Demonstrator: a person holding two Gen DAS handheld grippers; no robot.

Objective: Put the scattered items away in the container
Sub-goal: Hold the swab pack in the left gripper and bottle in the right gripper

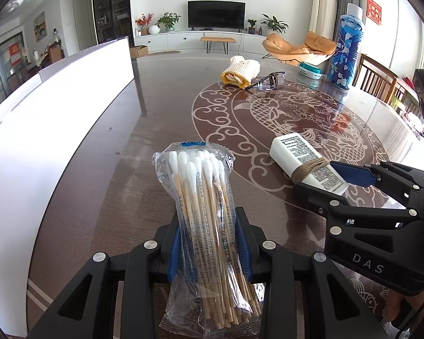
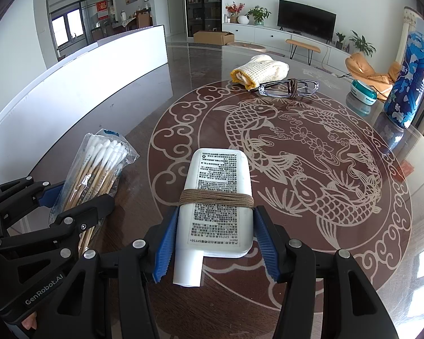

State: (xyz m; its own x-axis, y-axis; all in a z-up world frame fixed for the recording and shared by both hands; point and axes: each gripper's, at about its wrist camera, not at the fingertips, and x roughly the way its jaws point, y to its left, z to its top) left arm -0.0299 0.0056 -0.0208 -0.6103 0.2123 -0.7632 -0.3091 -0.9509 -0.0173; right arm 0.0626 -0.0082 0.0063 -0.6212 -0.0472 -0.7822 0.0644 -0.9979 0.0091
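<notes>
You are working over a dark glossy table with a pale fish inlay point(image 2: 311, 152), beside the long white container wall point(image 1: 56, 130). Your right gripper point(image 2: 216, 243) is clamping a white twine-wrapped bottle point(image 2: 217, 186). Your left gripper point(image 1: 210, 243) is squeezing a clear bag of wooden cotton swabs point(image 1: 203, 197).
</notes>
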